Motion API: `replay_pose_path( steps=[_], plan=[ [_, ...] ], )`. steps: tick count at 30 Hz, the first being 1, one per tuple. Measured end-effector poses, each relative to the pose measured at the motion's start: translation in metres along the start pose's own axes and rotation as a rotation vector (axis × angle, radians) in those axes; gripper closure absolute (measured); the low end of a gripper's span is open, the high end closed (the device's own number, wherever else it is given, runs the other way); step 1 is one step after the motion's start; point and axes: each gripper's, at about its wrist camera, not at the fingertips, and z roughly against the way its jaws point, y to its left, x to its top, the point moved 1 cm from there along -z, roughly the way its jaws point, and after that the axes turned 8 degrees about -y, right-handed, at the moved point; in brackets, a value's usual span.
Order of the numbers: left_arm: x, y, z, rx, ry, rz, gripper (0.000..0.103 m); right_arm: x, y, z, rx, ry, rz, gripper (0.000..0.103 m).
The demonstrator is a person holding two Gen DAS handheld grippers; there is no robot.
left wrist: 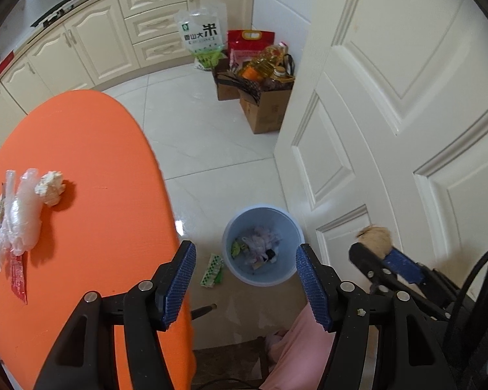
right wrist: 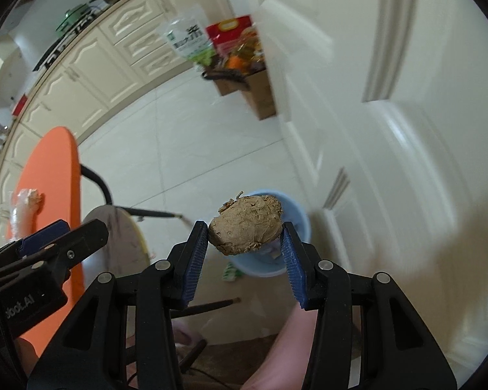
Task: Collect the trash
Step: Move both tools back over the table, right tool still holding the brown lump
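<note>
My right gripper point(right wrist: 245, 237) is shut on a brown lump of crumpled paper point(right wrist: 245, 229), held above the near side of the light blue bin point(right wrist: 296, 214) on the floor. From the left wrist view the same gripper point(left wrist: 379, 252) with the brown lump point(left wrist: 374, 237) hangs right of the bin point(left wrist: 231, 227), which holds wrappers. My left gripper point(left wrist: 244, 268) is open and empty, above the floor between the orange table point(left wrist: 91, 149) and the bin. On the table lie a white paper ball point(left wrist: 50, 187), crumpled clear plastic point(left wrist: 21, 214) and a red wrapper point(left wrist: 18, 276).
A green-white wrapper point(left wrist: 213, 269) lies on the tiles left of the bin. A white panelled door point(left wrist: 390, 113) stands close on the right. Cardboard boxes with bottles and bags point(left wrist: 260, 81) sit by the cream cabinets point(left wrist: 81, 45). A chair point(right wrist: 114, 237) stands beside the table.
</note>
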Motion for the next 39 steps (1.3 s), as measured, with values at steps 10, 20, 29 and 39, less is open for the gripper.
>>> replay_pose_path(
  steps=[10,20,29,39],
  plan=[
    [-0.002,0.004,0.009,0.012,0.019,0.01,0.043,0.0,0.003,0.006,-0.035,-0.022,0.022,0.046],
    [-0.004,0.003,0.018,0.013,0.019,-0.005,0.043,0.0,0.005,0.037,-0.136,-0.102,0.056,0.04],
    [-0.029,0.027,0.06,0.035,-0.055,0.014,0.043,-0.011,0.046,0.083,-0.144,-0.222,0.133,0.03],
    [-0.09,0.08,0.123,0.112,-0.148,0.111,0.042,-0.046,0.115,0.117,-0.037,-0.293,0.227,0.029]
  ],
)
